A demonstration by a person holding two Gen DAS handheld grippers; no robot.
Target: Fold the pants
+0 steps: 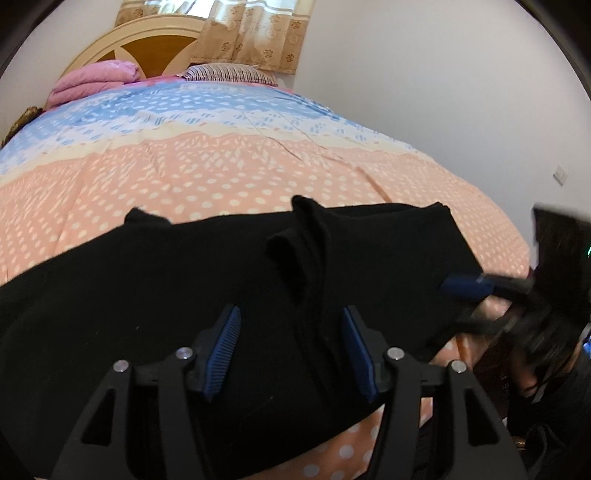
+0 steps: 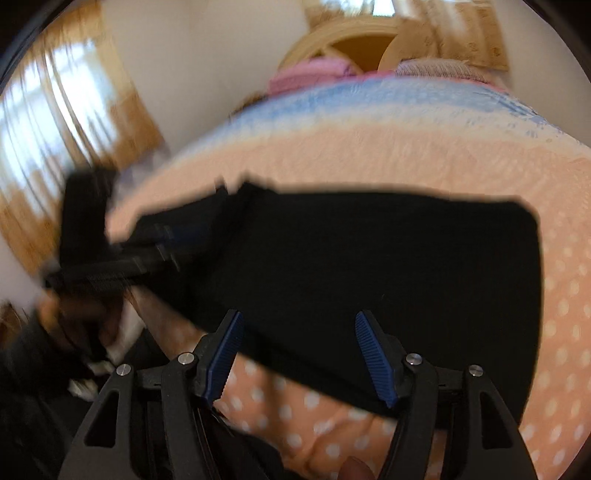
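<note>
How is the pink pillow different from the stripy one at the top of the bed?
The pink pillow is plain pink, while the stripy pillow has thin dark and pale stripes. The pink pillow looks puffy and rumpled; the stripy pillow looks flatter and smoother. The pink pillow sits in front of the headboard; the stripy pillow sits below the curtain. Both rest at the head of the bedspread.

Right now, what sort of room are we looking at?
Most likely a bedroom: a bed with a dotted cover, pillows against a rounded headboard, and curtains behind. Black pants lie on the bed.
</note>
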